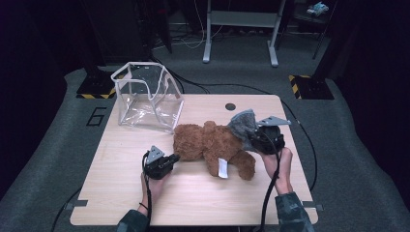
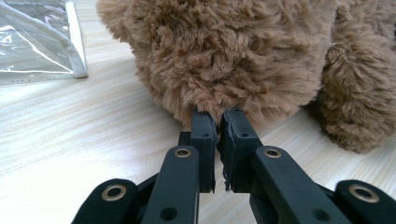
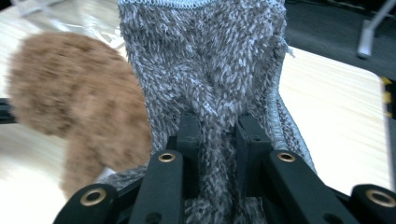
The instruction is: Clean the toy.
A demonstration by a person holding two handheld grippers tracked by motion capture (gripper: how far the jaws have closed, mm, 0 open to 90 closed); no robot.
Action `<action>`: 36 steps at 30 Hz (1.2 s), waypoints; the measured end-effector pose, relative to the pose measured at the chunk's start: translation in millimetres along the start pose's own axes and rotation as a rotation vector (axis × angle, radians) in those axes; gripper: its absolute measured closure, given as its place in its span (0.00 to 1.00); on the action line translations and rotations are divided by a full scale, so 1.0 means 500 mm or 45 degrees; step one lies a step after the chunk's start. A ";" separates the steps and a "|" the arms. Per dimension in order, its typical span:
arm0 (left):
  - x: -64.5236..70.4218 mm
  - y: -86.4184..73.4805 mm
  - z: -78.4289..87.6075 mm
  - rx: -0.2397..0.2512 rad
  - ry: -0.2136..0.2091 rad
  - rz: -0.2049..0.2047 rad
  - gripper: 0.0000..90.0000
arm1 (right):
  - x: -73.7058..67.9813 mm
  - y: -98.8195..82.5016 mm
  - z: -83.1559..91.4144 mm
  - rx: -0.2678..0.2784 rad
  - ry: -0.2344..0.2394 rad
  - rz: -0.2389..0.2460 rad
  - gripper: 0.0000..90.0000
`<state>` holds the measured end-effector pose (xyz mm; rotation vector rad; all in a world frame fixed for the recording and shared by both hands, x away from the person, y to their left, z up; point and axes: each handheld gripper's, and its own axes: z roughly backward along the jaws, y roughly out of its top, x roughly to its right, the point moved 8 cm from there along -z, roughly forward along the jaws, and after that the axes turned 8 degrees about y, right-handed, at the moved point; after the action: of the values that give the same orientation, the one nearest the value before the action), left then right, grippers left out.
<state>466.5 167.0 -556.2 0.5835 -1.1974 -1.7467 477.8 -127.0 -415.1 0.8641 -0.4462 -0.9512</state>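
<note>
While the brown teddy bear (image 1: 212, 147) lies mid-tabletop, the left gripper (image 2: 217, 122) pinches its fur to anchor it, so the right gripper (image 3: 218, 125), clamped on the grey knit garment (image 1: 242, 123) toward the right edge, can pull it free

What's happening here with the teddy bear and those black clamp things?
A person at a wooden table works a gripper in each hand. The left gripper is pinched shut on the fur of a brown teddy bear lying on the table. The right gripper clamps a piece of grey fuzzy cloth at the bear's far end. A clear plastic bag stands open nearby.
</note>
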 end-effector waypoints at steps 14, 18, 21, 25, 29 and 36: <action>0.005 0.002 0.003 0.036 -0.004 -0.013 0.96 | -0.190 0.055 -0.142 -0.057 0.200 0.151 0.83; 0.005 0.002 0.003 0.036 0.002 -0.029 0.97 | -0.221 0.057 -0.178 -0.074 0.221 0.206 0.83; 0.007 0.001 0.004 0.036 0.002 -0.044 0.97 | -0.234 0.055 -0.194 -0.077 0.224 0.191 0.83; 0.006 0.002 0.004 0.039 0.005 -0.053 0.98 | -0.243 0.042 -0.218 -0.097 0.215 0.197 0.83; 0.007 0.001 0.005 0.037 0.000 -0.073 0.98 | -0.246 0.030 -0.216 -0.088 0.227 0.165 0.83; 0.009 0.002 0.005 0.052 -0.001 -0.069 0.98 | -0.272 0.012 -0.207 -0.084 0.282 0.208 0.83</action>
<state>463.0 164.4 -553.5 0.6446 -1.2303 -1.7712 478.8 35.9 -467.7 0.8488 -0.2886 -0.7071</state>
